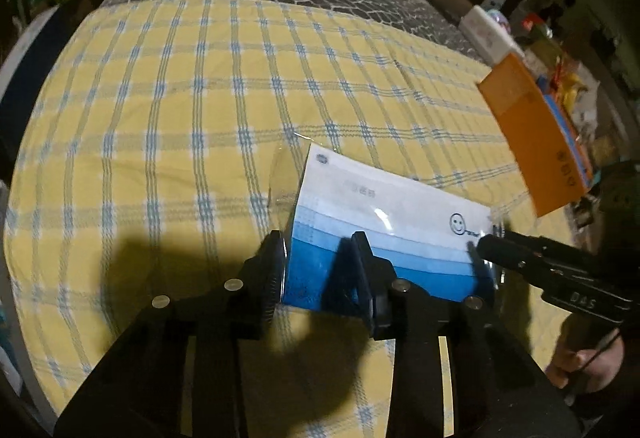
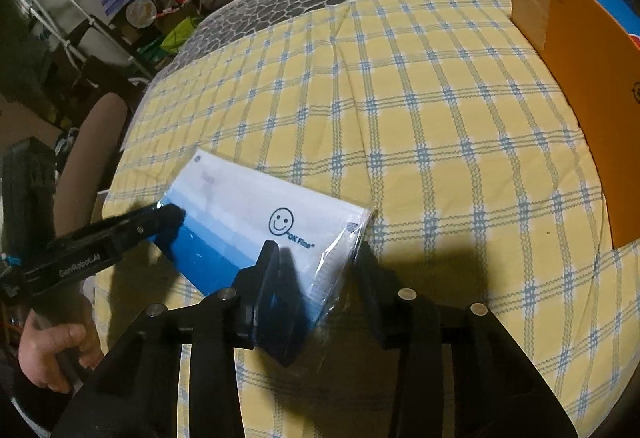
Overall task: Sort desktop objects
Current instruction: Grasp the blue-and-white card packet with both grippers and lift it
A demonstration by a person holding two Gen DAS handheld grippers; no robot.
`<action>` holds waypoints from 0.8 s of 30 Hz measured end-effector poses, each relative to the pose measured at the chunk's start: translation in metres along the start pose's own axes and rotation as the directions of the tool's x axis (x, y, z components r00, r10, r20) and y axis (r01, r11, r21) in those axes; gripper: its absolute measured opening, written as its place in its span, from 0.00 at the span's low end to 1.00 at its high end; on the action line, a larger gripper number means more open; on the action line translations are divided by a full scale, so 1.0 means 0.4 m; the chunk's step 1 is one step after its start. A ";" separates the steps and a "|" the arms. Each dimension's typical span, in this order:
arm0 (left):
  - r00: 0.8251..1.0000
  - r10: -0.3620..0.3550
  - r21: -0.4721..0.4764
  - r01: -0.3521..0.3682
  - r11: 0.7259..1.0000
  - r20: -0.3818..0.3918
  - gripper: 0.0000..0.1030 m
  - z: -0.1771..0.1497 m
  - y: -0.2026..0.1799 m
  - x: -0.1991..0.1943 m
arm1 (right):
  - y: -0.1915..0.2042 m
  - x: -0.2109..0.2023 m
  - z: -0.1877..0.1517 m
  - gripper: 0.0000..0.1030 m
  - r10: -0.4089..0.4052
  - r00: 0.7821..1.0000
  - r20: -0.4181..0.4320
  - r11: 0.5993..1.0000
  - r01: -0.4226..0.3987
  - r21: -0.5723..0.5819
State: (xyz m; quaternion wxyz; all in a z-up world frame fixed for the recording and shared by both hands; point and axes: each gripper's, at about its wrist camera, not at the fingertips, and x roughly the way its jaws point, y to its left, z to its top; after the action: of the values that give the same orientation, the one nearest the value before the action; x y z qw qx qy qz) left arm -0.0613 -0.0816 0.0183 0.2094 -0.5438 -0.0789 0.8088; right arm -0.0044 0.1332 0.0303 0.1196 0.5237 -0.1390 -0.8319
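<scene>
I have both grippers on the same item: a clear plastic pack of blue-and-white face masks [image 1: 384, 238] with a smiley face printed on it, lying on the yellow-and-blue checked tablecloth [image 1: 200, 98]. My left gripper [image 1: 320, 270] straddles the pack's left end, its two fingers set either side of the blue part; the gap between them is moderate and they seem to press the pack's end, so I judge it pinched. In the right wrist view my right gripper [image 2: 316, 278] sits at the pack's other end, where the loose transparent wrapper sticks out. Its left finger overlaps the pack, but its right finger looks to stand just clear of the wrapper, so I read it as spread rather than gripping, though the blur leaves some doubt.

The pack still seems to touch the cloth, perhaps tilted up a little at the near edge; I can't tell whether it is lifted.

As for progress, I judge the sorting to be at an early or middle stage. An orange folder [image 2: 576, 86] stands upright at the right edge of the table with something blue behind it, which may be the place for sorted things. The mask pack is well apart from it and has yet to be carried over.
</scene>
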 end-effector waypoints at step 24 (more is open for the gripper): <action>0.990 -0.106 -0.009 0.107 0.994 0.097 0.06 0.000 -0.120 -0.150 | -0.004 -0.151 0.042 0.12 0.037 0.994 0.098 0.999 -0.034 -0.029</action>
State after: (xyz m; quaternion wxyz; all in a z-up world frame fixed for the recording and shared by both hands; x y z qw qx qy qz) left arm -0.0300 -0.0638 0.0861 0.2442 -0.5007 -0.1237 0.8212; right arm 0.0059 0.1574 0.0873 0.1345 0.4776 -0.1429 -0.8564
